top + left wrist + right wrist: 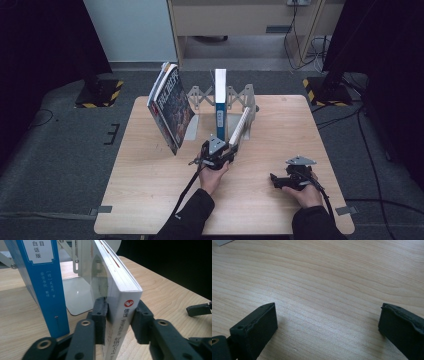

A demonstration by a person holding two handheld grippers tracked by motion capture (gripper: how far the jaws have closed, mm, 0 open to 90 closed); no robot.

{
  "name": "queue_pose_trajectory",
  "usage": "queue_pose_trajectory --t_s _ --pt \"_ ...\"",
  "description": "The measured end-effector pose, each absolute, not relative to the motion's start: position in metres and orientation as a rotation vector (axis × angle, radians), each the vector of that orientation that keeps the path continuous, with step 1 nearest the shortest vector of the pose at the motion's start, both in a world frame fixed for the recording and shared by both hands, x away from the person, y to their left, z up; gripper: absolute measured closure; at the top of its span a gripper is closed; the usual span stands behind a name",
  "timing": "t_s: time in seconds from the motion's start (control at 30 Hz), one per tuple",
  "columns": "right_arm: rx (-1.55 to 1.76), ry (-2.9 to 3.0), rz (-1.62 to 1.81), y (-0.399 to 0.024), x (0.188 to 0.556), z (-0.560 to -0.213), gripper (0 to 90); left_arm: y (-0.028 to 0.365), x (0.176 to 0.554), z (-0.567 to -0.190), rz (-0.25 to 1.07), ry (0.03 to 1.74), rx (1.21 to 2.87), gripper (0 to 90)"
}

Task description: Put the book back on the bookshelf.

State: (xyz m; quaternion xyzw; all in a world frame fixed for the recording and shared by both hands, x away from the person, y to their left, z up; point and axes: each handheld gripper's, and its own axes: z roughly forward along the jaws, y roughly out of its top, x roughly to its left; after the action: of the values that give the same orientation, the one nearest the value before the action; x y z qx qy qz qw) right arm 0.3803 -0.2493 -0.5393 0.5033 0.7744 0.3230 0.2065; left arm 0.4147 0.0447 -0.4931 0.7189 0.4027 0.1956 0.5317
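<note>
A white book (117,287) leans in the metal book rack (241,96), tilted against its right end, beside an upright blue-and-white book (220,100). My left gripper (120,315) straddles the white book's spine near its lower end. Its pads (101,315) sit close on both sides without clearly pressing, so it is open. In the high view the left gripper (230,146) is at the rack's front. My right gripper (274,179) rests low over the bare table at the right, open with nothing between its fingers (257,325).
A large book with a dark printed cover (170,107) leans at the rack's left end. The wooden table (150,200) stands on a grey floor, with dark stands and cables behind it. The right gripper's jaw tip (200,308) shows at the left gripper view's right edge.
</note>
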Motion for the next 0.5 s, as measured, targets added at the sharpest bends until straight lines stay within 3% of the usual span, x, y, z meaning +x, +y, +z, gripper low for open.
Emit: queue_pose_trajectory --t_s 0.5 --pt "1.403 2.157 0.9 -0.249 0.38 -0.539 2.3 0.023 0.439 -0.493 0.389 0.94 1.717 59.3"
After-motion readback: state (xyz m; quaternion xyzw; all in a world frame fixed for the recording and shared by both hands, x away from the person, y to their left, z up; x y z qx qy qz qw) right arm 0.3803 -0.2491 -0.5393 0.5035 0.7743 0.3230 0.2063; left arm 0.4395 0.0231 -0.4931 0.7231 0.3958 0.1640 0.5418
